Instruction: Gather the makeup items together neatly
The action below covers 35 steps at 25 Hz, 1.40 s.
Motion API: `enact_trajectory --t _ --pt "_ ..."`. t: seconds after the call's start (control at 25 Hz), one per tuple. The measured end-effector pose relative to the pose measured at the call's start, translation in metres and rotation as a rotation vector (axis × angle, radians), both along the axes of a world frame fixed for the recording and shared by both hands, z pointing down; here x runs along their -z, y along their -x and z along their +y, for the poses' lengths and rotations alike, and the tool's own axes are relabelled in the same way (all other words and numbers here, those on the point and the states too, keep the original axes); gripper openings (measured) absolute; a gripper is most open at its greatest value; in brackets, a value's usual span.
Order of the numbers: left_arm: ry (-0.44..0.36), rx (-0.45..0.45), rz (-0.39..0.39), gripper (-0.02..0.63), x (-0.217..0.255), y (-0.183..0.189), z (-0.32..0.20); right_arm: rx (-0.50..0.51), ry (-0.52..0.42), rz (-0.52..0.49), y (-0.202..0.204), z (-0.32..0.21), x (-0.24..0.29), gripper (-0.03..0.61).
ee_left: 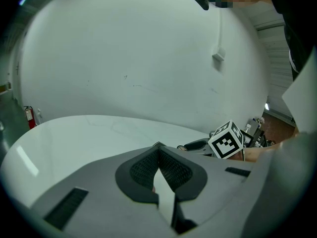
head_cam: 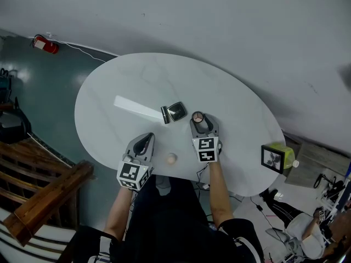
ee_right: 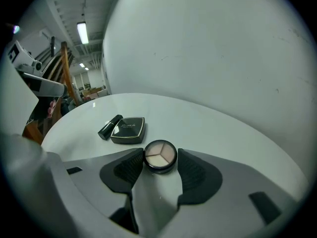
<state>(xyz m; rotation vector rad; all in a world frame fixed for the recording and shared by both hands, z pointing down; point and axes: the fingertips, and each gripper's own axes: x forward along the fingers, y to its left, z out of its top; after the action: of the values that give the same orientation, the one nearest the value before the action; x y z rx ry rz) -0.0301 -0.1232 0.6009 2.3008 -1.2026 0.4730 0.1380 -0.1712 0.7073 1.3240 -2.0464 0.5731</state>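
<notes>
With its jaws spread around the round compact [ee_right: 160, 153] at mid-frame, not yet pinching, the right gripper [ee_right: 160, 159] must, I'd say, close and carry it up-left to the square compact [ee_right: 129, 130], while the left gripper [ee_left: 158, 148] idles, pressed together.

The tabletop [head_cam: 137, 75] is seen steeply from overhead and skimmed closely from the left gripper [head_cam: 147, 138] and right gripper [head_cam: 198, 119].

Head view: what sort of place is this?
Probably a lab or workshop hall, not a home: a fire extinguisher by the wall, strip lights on an open ceiling, and cluttered gear on the floor past the white oval table.
</notes>
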Motion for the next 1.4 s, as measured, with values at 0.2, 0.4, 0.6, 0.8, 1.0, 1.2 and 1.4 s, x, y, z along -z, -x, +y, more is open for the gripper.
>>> enact_trajectory --t 0.2,0.4,0.6,0.8,1.0,1.2,1.4 --pt "-0.003 0.002 0.003 0.017 0.001 -0.001 0.0 0.013 0.011 0.009 -0.001 0.0 -0.003 0.227" --pt "-0.008 -0.001 0.005 0.017 0.001 0.0 0.004 0.022 -0.001 0.004 0.0 -0.001 0.002 0.227" --pt "-0.024 -0.007 0.005 0.017 0.008 0.003 0.011 0.003 -0.04 -0.008 -0.002 0.004 0.023 0.227" --pt "-0.045 -0.016 0.01 0.017 0.021 0.005 0.02 -0.015 -0.099 -0.012 -0.005 0.016 0.06 0.227" --pt "-0.064 -0.034 0.014 0.017 0.03 0.006 0.035 -0.03 -0.145 -0.006 -0.007 0.036 0.089 0.227" --pt "-0.08 -0.063 0.023 0.017 0.037 0.003 0.052 -0.058 -0.171 -0.004 -0.01 0.065 0.105 0.227" --pt "-0.099 -0.102 0.022 0.017 0.044 0.002 0.068 -0.095 -0.186 -0.002 -0.011 0.098 0.116 0.227"
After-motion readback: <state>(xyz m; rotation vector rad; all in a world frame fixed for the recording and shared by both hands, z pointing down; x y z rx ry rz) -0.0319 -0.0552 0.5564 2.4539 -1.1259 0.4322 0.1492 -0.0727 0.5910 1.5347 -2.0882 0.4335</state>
